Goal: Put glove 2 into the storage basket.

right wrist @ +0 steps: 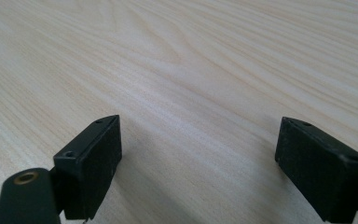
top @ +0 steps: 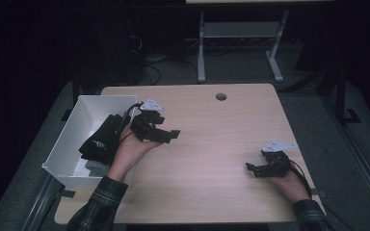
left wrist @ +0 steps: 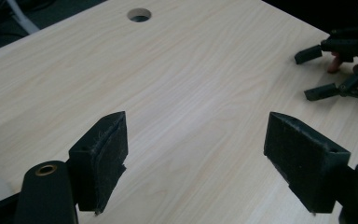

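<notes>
I held my left gripper point(top: 166, 134) near the table's point(top: 212, 159) left edge, beside the white box point(top: 77, 126), its jaws wide apart and empty because the dark cloth point(top: 100, 139) already lay inside. My right gripper point(top: 253, 168) waited apart too, near the right edge. The left gripper view caught it point(left wrist: 324, 70) from across the table.

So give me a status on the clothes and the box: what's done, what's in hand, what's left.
Done: dark folded clothing lies in the white box at the table's left edge. In hand: nothing; the left gripper hangs open beside the box, jaws apart over bare wood, and the right gripper is open near the right edge. Left: no other item lies on the tabletop, so the packing looks finished.
</notes>
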Available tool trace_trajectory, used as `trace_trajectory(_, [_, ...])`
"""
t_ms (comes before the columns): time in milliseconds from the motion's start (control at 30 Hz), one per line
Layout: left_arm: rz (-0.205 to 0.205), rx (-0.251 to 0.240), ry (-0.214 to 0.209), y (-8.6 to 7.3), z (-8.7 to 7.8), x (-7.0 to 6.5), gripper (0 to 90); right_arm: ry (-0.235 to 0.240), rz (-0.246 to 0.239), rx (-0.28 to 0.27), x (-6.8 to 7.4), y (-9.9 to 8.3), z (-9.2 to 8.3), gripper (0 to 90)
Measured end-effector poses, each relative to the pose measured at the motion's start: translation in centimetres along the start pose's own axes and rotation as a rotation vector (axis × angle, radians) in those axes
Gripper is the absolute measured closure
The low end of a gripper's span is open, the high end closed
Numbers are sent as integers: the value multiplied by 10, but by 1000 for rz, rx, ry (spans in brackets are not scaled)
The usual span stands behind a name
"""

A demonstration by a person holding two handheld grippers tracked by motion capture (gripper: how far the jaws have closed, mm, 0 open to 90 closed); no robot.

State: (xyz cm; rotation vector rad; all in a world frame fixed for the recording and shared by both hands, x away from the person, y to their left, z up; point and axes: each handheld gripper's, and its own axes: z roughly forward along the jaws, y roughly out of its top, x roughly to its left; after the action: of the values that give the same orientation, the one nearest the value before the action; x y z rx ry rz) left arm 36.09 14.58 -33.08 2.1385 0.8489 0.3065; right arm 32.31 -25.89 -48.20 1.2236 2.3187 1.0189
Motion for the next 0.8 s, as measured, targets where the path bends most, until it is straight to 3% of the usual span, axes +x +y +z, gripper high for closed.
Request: trace_trajectory(800, [62,33,-64,-42,54,-30,160,3,-4,2,0,0,0,144])
